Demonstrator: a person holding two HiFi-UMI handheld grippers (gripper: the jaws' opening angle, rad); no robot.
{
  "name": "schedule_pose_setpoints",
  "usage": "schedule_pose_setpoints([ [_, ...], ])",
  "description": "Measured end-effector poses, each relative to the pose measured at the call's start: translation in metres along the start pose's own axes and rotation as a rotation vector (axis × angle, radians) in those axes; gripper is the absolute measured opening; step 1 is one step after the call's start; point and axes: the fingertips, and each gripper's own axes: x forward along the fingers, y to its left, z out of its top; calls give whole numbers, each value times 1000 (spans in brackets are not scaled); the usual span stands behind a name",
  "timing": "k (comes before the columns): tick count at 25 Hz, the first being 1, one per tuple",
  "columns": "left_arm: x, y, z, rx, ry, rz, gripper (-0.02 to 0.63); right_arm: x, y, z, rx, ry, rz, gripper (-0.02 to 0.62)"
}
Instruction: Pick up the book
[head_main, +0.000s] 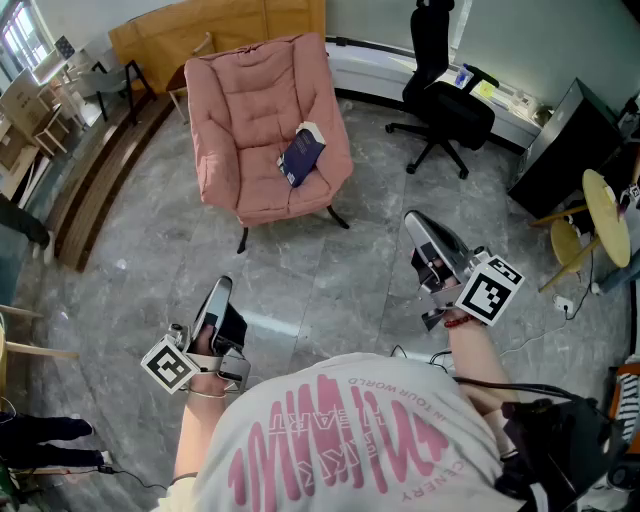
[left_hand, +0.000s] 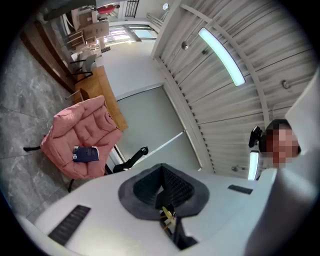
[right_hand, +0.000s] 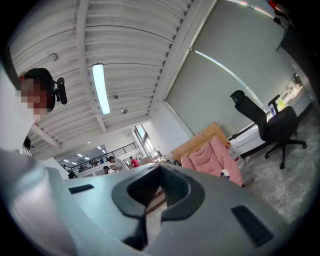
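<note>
- Your dark blue book with white page edges (head_main: 301, 155) lies tilted on the seat of the pink quilted fabric armchair (head_main: 250, 120), close to the chair's arm on the right of the head view.
- The book is well apart from both tools, across a stretch of glossy grey marbled floor (head_main: 300, 270).
- Your left gripper (head_main: 222, 287) sits low and left of the chair, its nose aimed roughly toward it. In the left gripper view the book (left_hand: 86, 154) shows small on the armchair (left_hand: 82, 127), off to the left of the jaws.
- The left gripper (left_hand: 161, 186) has its ribbed dark pads pressed together with nothing between them.
- Your right gripper (head_main: 415, 222) is low and right of the chair, just as far from the book.
- The right gripper (right_hand: 157, 187) is likewise closed and empty; the armchair (right_hand: 215, 157) appears beyond it.
- Each gripper has a smooth pale shell and a cube with black-and-white square markers.
</note>
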Motion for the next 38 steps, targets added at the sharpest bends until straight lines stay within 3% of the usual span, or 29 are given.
schedule_pose_setpoints([
  [6, -4, -1, 8, 10, -58, -6, 6, 0, -4, 2, 75, -25, 9, 8],
  [11, -6, 3, 9, 3, -50, -2, 6, -1, -10, 2, 174, -61, -9, 8],
  [20, -11, 16, 14, 80, 14, 40, 6, 14, -13, -10, 142, -43, -41, 8],
  [27, -18, 19, 31, 133, 33, 27, 6, 29, -10, -27, 199, -84, -35, 9],
  [35, -16, 36, 36, 181, 51, 59, 6, 42, -11, -43, 93, -28, -41, 9],
  [38, -7, 47, 37, 144, 60, 79, 6, 53, -14, -42, 77, -15, -32, 8],
])
